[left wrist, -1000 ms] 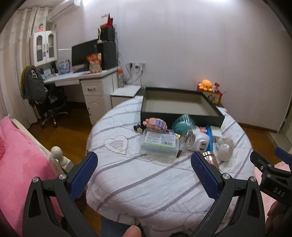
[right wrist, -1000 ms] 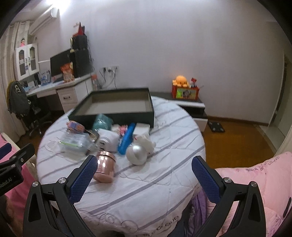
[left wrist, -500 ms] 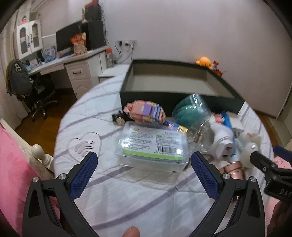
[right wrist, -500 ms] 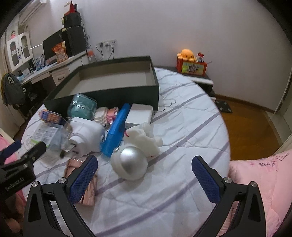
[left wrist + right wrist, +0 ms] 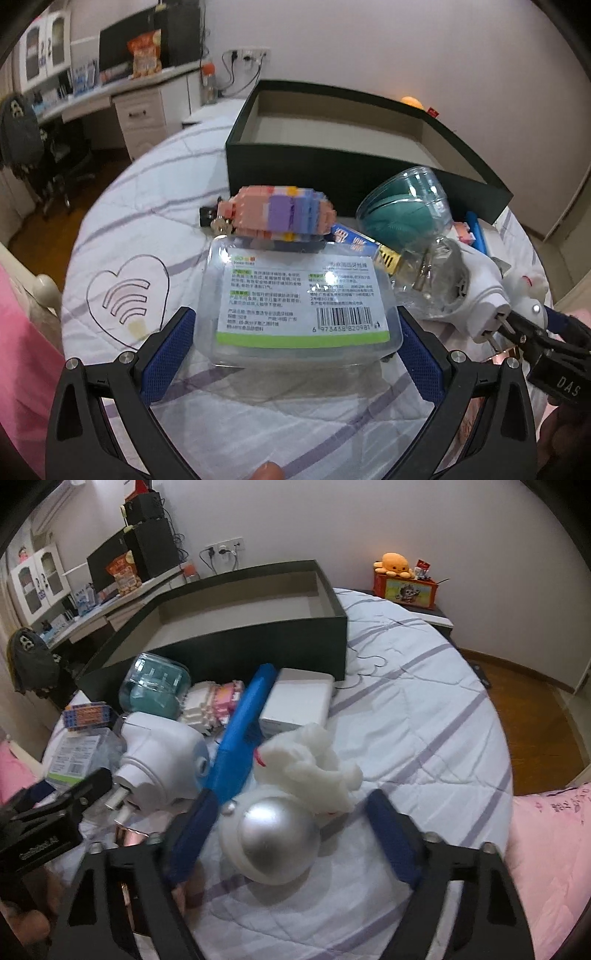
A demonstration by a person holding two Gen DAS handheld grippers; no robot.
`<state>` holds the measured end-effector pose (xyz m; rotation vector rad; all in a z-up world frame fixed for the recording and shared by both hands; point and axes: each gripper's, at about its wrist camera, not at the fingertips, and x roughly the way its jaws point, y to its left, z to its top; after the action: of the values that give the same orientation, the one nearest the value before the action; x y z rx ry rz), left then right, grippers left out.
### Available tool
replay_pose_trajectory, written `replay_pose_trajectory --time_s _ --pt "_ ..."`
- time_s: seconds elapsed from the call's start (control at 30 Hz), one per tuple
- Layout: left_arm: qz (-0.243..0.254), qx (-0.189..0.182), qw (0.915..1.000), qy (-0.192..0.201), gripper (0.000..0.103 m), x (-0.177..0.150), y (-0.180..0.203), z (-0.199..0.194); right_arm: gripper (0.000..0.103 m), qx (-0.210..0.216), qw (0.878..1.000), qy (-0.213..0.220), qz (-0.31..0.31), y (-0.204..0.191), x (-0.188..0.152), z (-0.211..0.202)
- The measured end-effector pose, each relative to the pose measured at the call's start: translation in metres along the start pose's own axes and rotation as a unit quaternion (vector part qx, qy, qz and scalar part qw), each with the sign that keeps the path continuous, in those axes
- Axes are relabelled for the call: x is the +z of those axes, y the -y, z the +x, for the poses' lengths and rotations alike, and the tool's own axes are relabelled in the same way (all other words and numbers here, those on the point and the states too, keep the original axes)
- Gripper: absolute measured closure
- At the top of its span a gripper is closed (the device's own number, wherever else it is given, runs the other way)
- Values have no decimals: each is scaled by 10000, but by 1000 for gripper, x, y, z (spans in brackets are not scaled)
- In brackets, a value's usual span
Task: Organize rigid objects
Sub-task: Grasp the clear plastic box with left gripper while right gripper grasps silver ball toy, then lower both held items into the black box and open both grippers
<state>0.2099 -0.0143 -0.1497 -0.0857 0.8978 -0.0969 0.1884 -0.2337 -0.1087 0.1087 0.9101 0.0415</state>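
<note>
- Right now we are closing the right gripper (image 5: 291, 834) on the silver ball (image 5: 279, 840); its blue fingers (image 5: 192, 825) are flanking the ball on both sides, with a gap still showing on the right, so we judge nothing is gripped yet.
- We are coming at the ball steeply from above because it is round and sitting in a white base, touching the white plush toy (image 5: 314, 755); a grip across its widest part looks least likely to slip.
- On the other side, we are holding the left gripper (image 5: 295, 343) wide, its fingers (image 5: 168, 349) straddling the near end of the clear plastic case (image 5: 301, 299), which is lying label-up on the striped cover; whether the pads are pressing it we cannot tell.
- Behind it, the pink block figure (image 5: 273, 214) is leaning on the case's far edge, so lifting may tip it.
- Beyond the pile, the dark box (image 5: 236, 642) is standing open and looking bare inside, close behind the clutter, likely as the place for these rigid things.
</note>
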Motion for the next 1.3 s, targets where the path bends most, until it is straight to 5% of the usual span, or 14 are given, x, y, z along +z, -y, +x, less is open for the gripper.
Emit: replay_pose_trajectory --time_s 0.07,0.47,0.87,1.1,1.3 --pt "32 67 10000 -38 8 0 2 0 39 12 10000 6 -62 -2 3 0" --pt "19 156 9998 -112 8 -4 -3 -17 39 445 9990 24 62 11 2 -12" --pt "-59 96 9996 243 8 0 -11 -68 39 746 9966 333 -44 -1 14 -44" --pt "56 28 9970 766 8 55 -1 -94 39 919 9922 763 -368 -20 60 -60" --pt "55 48 9960 896 8 123 7 -60 39 942 9898 885 -592 -31 133 -32"
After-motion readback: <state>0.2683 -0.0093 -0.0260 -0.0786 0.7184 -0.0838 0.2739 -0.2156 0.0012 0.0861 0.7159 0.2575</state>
